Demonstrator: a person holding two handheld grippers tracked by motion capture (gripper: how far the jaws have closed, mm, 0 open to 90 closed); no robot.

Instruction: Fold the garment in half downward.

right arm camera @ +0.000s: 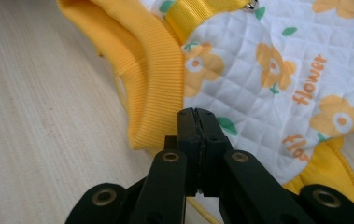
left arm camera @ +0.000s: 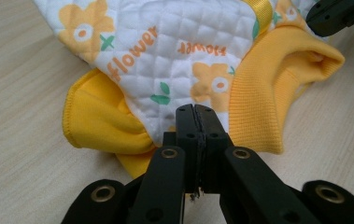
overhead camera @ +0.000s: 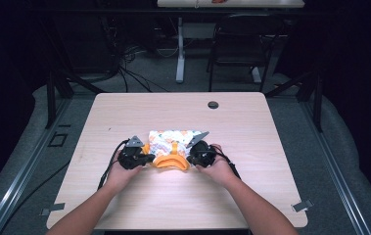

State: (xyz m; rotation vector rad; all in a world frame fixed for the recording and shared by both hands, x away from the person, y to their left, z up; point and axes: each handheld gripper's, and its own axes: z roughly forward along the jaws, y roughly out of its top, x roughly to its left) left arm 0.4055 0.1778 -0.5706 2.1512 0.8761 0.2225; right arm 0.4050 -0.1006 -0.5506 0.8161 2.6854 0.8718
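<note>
Two grippers meet over a small quilted garment (overhead camera: pixel 172 142) that lies flat near the middle of the pale wooden desk (overhead camera: pixel 251 127), a little toward the person's edge. We see the left gripper (overhead camera: pixel 146 158) at the garment's left side and the right gripper (overhead camera: pixel 191 157) at its right, each held in a hand (overhead camera: pixel 119 174) whose forearm is cut off by the bottom of the high view. From up there the black tools cover the cloth's near corners, so we cannot read the grip. In the left gripper view the fingers (left arm camera: pixel 187 122) are pressed together with no gap, their tips on the white flower-printed fabric beside a yellow ribbed cuff (left arm camera: pixel 101 123); whether cloth is pinched between them is hard to say for certain, though the fabric bunches right at the tips. In the right gripper view the fingers (right arm camera: pixel 187 125) are likewise closed tight where the yellow ribbed band (right arm camera: pixel 153 79) meets the quilted panel. A yellow strap (right arm camera: pixel 193 10) runs off the top edge there, and the metal bit beside it is too cropped to name. Beyond the desk, a chair (overhead camera: pixel 239 44) sits in dim light.
</note>
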